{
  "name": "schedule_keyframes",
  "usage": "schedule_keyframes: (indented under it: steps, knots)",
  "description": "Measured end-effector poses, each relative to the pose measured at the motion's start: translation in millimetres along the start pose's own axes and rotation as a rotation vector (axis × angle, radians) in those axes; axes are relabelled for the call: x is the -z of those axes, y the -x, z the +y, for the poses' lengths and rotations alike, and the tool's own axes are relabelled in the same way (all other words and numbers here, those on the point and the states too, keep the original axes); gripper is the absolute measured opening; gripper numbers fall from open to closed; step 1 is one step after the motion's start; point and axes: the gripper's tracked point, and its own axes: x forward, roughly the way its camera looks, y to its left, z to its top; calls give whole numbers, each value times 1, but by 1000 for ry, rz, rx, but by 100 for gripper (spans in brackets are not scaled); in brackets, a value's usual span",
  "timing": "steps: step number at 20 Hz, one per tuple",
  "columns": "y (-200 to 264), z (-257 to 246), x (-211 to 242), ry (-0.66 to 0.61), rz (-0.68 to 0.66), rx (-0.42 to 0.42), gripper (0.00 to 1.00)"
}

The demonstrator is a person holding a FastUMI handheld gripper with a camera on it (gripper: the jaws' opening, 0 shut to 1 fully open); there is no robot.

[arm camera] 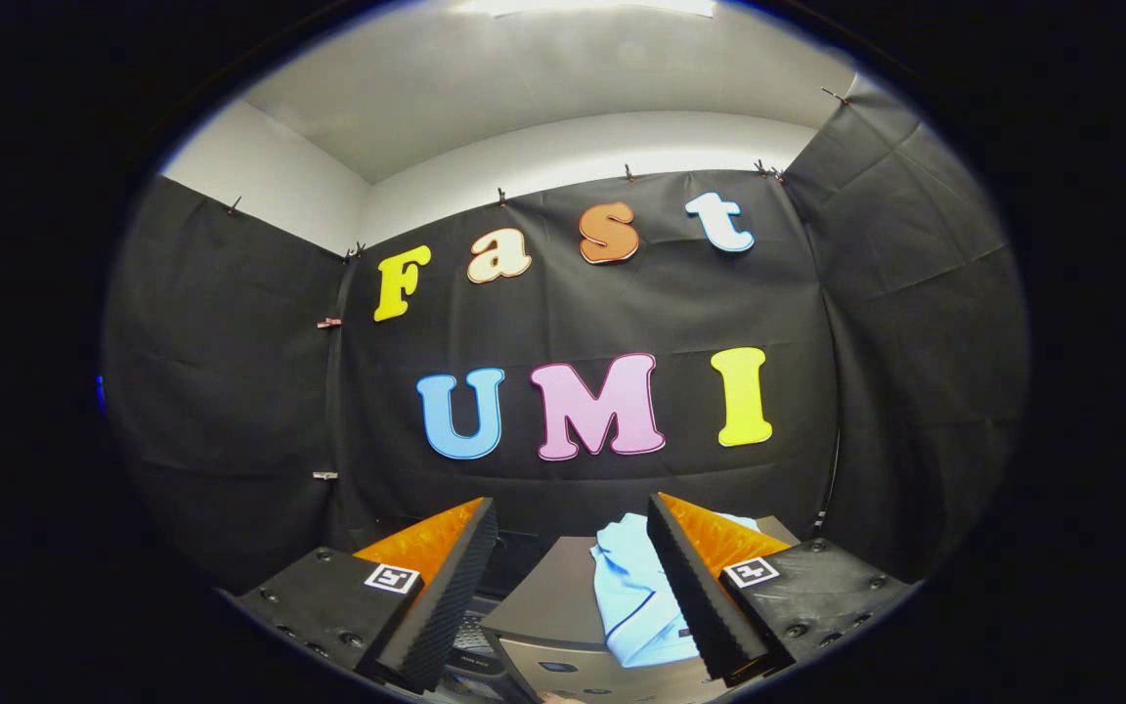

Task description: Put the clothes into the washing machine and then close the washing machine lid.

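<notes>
Fingers of the gripper (573, 548) are held wide apart, and nothing is clamped between them. Light blue clothes (633, 596) with a thin dark line are seen folded on the flat grey top of the washing machine (548, 596). The clothes are laid toward the right edge of that top, just beside the inner face of the right finger, and partly hidden behind it. The left part of the grey top is seen bare between the two fingers. The front edge of the machine is seen low between the fingers, with a small dark mark on its front face. It cannot be told whether the lid is open or closed.
</notes>
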Motion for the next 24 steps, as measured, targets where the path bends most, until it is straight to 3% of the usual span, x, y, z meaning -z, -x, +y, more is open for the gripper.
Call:
schedule_keyframes:
  steps: [10, 16, 24]
  knots:
    - [-25, -15, 11, 42, 37, 52, 97]
    - [-93, -53, 7, 45, 85, 93, 97]
    - [-175, -96, 54, 43, 288, 125, 98]
